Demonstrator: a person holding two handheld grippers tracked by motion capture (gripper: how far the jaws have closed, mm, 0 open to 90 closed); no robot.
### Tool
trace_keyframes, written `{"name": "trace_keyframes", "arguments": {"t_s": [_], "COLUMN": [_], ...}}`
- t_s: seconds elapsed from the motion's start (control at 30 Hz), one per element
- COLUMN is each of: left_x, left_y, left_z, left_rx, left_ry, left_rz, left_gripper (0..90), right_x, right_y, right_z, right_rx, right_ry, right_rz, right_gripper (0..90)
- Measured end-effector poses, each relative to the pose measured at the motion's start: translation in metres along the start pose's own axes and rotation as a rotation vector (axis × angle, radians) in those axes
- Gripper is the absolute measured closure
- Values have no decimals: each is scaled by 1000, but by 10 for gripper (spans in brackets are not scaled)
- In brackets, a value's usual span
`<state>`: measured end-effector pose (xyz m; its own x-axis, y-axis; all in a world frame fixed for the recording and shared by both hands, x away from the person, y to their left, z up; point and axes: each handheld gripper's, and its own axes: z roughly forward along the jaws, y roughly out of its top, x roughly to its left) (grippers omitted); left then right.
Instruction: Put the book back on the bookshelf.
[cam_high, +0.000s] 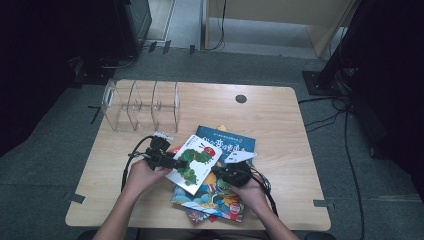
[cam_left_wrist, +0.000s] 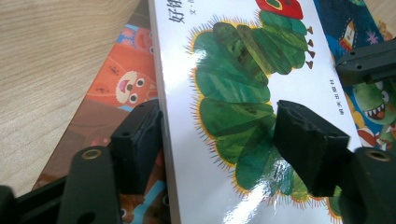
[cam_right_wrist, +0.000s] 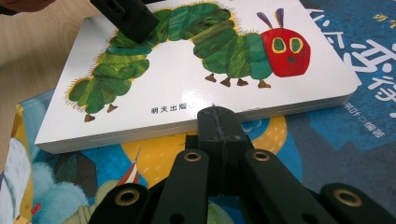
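A white board book with a green caterpillar (cam_high: 195, 161) (cam_left_wrist: 243, 93) (cam_right_wrist: 187, 70) lies on top of a loose stack of picture books at the table's front middle. My left gripper (cam_high: 177, 162) (cam_left_wrist: 222, 137) reaches in from the left and stands open astride the book's left edge. One jaw is beside the spine and the other sits over the glossy cover. My right gripper (cam_high: 219, 171) (cam_right_wrist: 217, 122) is shut, and its tip sits at the book's near edge, low over the book beneath. The left gripper's upper fingertip (cam_right_wrist: 126, 18) rests over the caterpillar's tail.
A blue book (cam_high: 231, 141) (cam_right_wrist: 355, 102) and several colourful picture books (cam_high: 215, 200) (cam_left_wrist: 116, 88) lie under the white one. A clear divided acrylic rack (cam_high: 142, 105) stands at the back left of the wooden table (cam_high: 280, 125). Dark equipment and cables surround the table.
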<state>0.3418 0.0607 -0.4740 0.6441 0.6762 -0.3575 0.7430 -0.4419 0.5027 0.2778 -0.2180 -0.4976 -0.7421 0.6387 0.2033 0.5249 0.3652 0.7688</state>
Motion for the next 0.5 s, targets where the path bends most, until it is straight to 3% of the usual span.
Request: {"name": "trace_keyframes", "arguments": {"t_s": [0.1, 0.17, 0.27, 0.4, 0.5], "left_x": [1, 7, 14, 13, 12], "left_y": [1, 0, 1, 4, 6], "left_z": [0, -2, -4, -8, -16], "left_rx": [-4, -15, -20, 10, -19], "left_ry": [3, -27, -76, -71, -87], "left_rz": [-24, -67, -113, -113, -130], "left_gripper": [312, 373, 392, 416, 433], "right_x": [0, 0, 0, 0, 0], "right_y": [0, 0, 0, 0, 0], "right_z": [0, 1, 1, 1, 1], "right_rx": [-1, -3, -4, -5, -6], "right_ry": [3, -1, -2, 1, 2], "right_rz": [4, 4, 3, 3, 4], "right_gripper": [900, 900, 900, 900, 900]}}
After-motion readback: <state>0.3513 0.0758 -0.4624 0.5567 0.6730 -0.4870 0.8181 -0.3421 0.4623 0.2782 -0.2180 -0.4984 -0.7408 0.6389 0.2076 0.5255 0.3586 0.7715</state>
